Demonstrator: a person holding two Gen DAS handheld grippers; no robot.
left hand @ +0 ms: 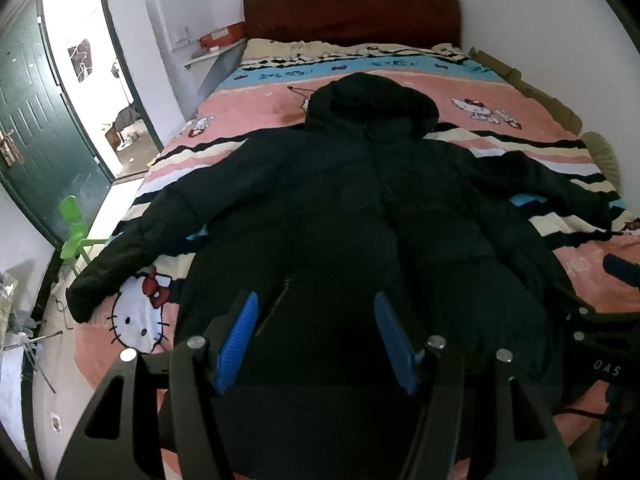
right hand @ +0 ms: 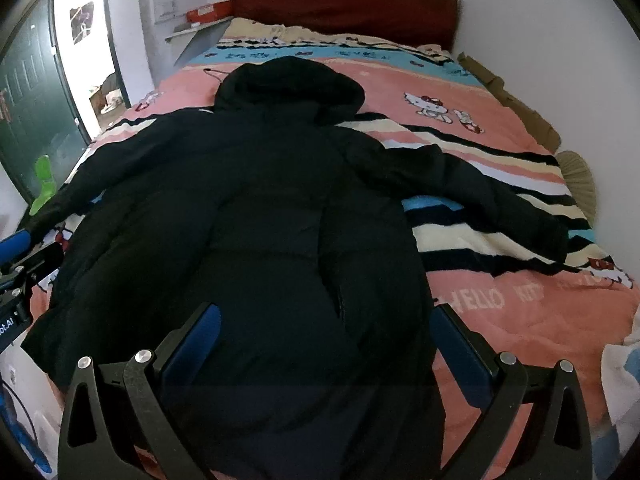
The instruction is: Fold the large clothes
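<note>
Hovering over the near hem of the black hooded coat [left hand: 344, 184], both spread and empty, left hand-held gripper [left hand: 316, 312] and right hand-held gripper [right hand: 326, 320]; coat's long axis runs far toward the headboard [left hand: 352, 12].

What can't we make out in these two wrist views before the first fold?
- Coat hem: hidden behind the left gripper in the left wrist view, behind the right gripper in the right.
- Coat quilting and zip: black on black, barely readable.
- Whether the pads touch the fabric: cannot tell, though both jaws stand open.
- Orange box print: too small.
- Beyond the door: overexposed.
</note>
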